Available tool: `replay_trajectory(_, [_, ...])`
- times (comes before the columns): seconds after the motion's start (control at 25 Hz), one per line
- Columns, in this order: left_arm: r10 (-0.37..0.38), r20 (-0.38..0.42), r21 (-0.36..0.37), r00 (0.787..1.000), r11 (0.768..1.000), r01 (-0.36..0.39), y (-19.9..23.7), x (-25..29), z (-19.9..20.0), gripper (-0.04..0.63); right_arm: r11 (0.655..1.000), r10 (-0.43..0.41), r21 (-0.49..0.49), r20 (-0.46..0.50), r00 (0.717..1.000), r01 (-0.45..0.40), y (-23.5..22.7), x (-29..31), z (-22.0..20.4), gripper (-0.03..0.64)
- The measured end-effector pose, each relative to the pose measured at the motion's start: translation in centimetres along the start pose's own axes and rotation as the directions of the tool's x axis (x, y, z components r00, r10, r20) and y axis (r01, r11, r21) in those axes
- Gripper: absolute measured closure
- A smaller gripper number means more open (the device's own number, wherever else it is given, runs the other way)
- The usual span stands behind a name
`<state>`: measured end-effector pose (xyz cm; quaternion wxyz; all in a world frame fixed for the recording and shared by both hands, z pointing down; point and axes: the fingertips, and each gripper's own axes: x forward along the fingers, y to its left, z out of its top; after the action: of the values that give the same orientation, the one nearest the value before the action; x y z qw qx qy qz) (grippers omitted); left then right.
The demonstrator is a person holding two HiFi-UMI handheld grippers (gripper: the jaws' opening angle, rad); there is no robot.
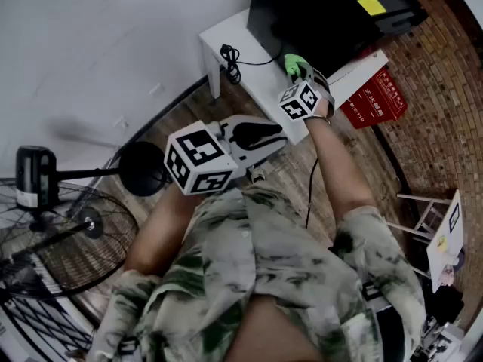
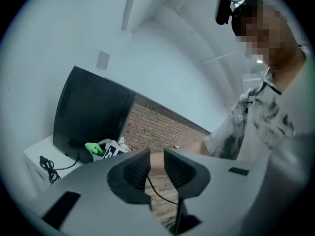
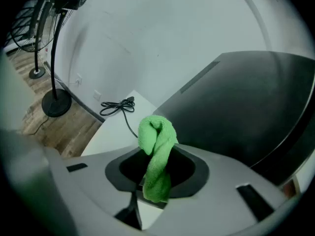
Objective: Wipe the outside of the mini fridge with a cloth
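The right gripper [image 3: 156,173] is clamped on a green cloth [image 3: 156,146] just beside the black fridge [image 1: 317,13], at one o'clock. The left gripper [image 2: 156,168], at its eight o'clock, has its jaws slightly apart and empty. The print on the red sign [image 1: 375,100] is too small to read.

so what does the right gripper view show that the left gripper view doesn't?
Right gripper view only: a close look at the right gripper clamped on the green cloth, plus a pole stand by the wall. Left gripper view only: the left gripper, jaws slightly apart and empty, the person, and a brick wall. Both: black mini fridge, white table, coiled cable, and the cloth.
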<state>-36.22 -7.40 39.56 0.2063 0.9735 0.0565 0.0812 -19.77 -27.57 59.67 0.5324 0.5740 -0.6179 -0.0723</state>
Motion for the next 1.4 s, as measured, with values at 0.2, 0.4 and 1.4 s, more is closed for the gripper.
replay_trajectory(0.2, [0.009, 0.008, -0.008, 1.000, 1.000, -0.009, 0.4, -0.6, -0.2, 0.509, 1.000, -0.002, 0.018, 0.048, 0.999, 0.001, -0.9, -1.1, 2.4, 0.499])
replay_trajectory(0.4, [-0.002, 0.030, -0.011, 1.000, 1.000, 0.002, 0.0, -0.8, 0.1, 0.509, 0.995, -0.096, 0.033, 0.184, 0.978, 0.092, -6.4, -6.1, 9.4, 0.499])
replay_trajectory(1.4, [0.032, 0.061, -0.021, 0.998, 0.999, -0.031, 0.1, -2.6, -0.5, 0.509, 0.947, -0.308, -0.034, 0.192, 0.932, 0.320, -17.1, -6.5, 17.1, 0.499])
